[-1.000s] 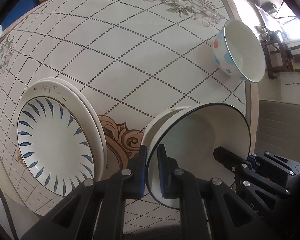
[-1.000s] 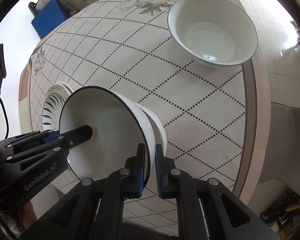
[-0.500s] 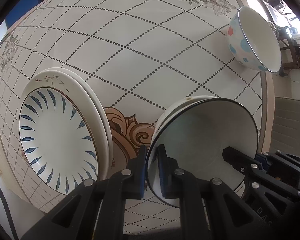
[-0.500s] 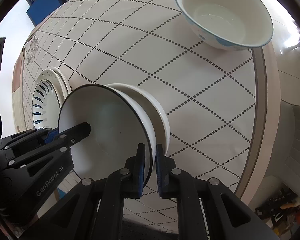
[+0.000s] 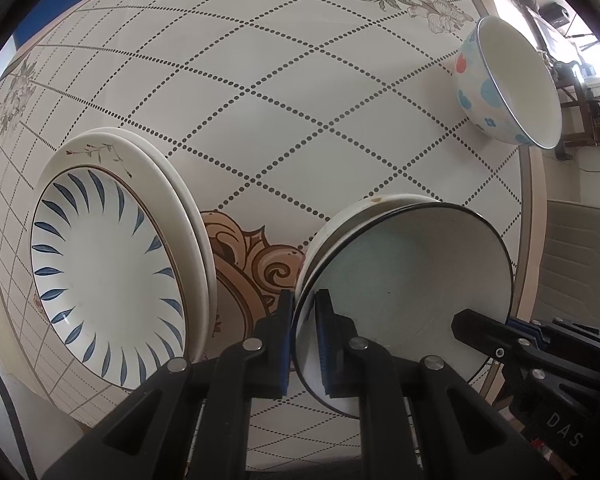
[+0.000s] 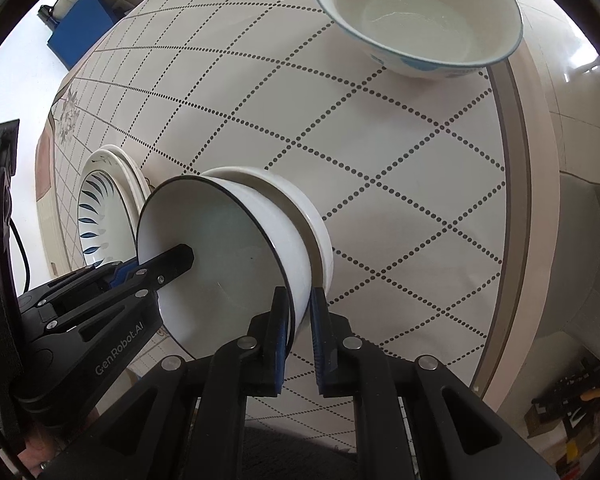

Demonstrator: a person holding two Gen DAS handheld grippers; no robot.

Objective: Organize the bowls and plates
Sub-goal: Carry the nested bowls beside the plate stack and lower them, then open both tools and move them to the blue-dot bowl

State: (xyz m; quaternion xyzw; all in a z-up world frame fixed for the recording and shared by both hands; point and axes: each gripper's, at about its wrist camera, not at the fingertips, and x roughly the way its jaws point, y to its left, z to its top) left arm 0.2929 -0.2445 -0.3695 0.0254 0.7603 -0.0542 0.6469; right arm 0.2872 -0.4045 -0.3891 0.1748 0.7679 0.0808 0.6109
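Note:
A white bowl with a black rim (image 5: 412,284) (image 6: 220,256) rests in a plain white bowl (image 5: 340,224) (image 6: 300,208) on the table. My left gripper (image 5: 303,312) is shut on the black-rimmed bowl's left rim, and shows in the right wrist view (image 6: 172,258). My right gripper (image 6: 300,312) straddles the opposite rim with its jaws slightly parted, and shows in the left wrist view (image 5: 476,326). A stack of plates topped by a blue-leaf plate (image 5: 100,276) (image 6: 100,208) lies to the left.
A white bowl with blue and red spots (image 5: 508,80) (image 6: 420,12) stands at the far right near the round table's edge (image 6: 516,184). A chair seat (image 5: 580,252) is beyond that edge. A blue box (image 6: 82,28) sits on the floor.
The black-rimmed bowl has come down and settled into the plain white bowl. My right gripper's jaws have parted a little around its rim.

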